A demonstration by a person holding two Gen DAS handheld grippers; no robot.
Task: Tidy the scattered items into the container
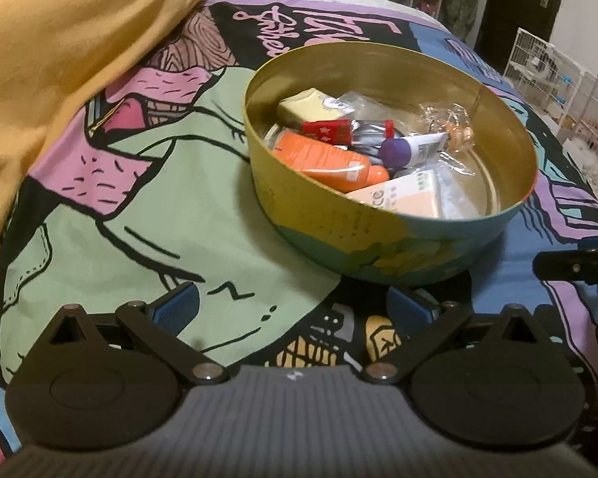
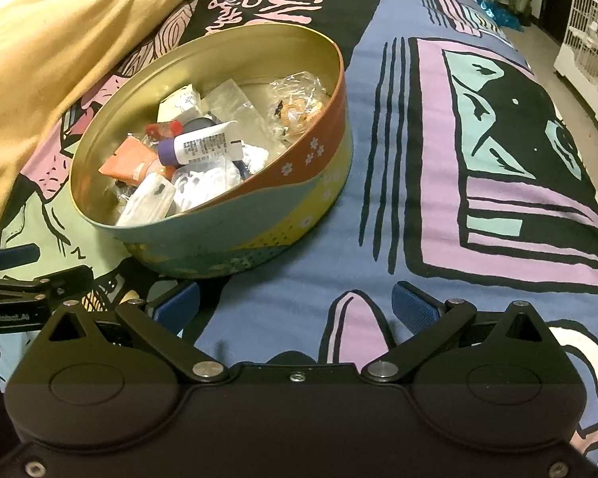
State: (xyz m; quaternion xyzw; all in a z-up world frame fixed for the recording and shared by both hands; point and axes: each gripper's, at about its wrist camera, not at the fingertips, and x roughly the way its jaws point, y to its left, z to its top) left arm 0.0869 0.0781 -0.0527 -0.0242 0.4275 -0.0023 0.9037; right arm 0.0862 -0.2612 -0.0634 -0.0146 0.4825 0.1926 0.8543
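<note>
On the bed, atop a cartoon-print cover (image 2: 398,183):

- One round tin (image 1: 339,235), open-topped, gold inside, upright on the cover.
- Inside the tin, counted where they can be told apart: one orange bottle (image 1: 327,161), lying flat; one white tube with a purple cap (image 1: 412,147); one red-ended silver wrapper (image 1: 349,129); one pale yellow packet (image 1: 305,105); one pink-and-white box (image 1: 402,197) against the near wall; several clear plastic bags (image 2: 243,105), number unclear.
- One yellow blanket (image 1: 59,79), bunched at the far left of the bed.
- Left gripper (image 1: 295,310): one, fingers spread wide, holding nothing, just short of the tin.
- Right gripper (image 2: 295,306): one, fingers spread wide, holding nothing, right of the tin.
</note>
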